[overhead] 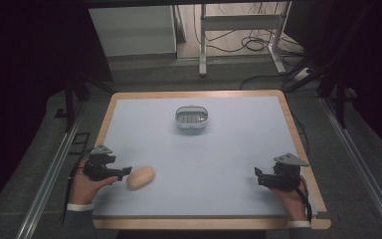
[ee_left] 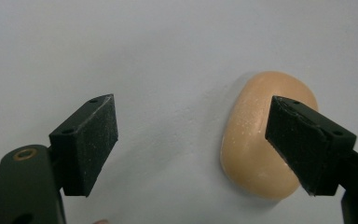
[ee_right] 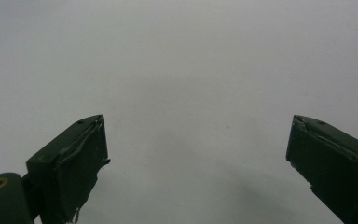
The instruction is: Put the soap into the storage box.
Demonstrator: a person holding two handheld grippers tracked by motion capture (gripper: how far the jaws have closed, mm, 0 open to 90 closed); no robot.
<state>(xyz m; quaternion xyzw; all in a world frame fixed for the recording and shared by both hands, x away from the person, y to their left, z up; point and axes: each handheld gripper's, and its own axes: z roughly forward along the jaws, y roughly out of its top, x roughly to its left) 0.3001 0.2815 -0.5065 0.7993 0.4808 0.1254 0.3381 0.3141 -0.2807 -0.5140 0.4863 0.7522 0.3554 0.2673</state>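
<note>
Left tool (ee_left: 191,140) gapes beside the tan soap (ee_left: 261,140); right tool (ee_right: 196,158) gapes over bare mat

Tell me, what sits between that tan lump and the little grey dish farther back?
Nothing: the high view shows bare pale table between the tan lump and the grey dish.

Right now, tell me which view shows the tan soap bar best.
The left gripper view: the soap bar lies close and large on the pale mat, partly behind one jaw of the open left gripper. The high view shows it small, just ahead of that gripper. The right gripper view looks along its open jaws at bare mat.
</note>
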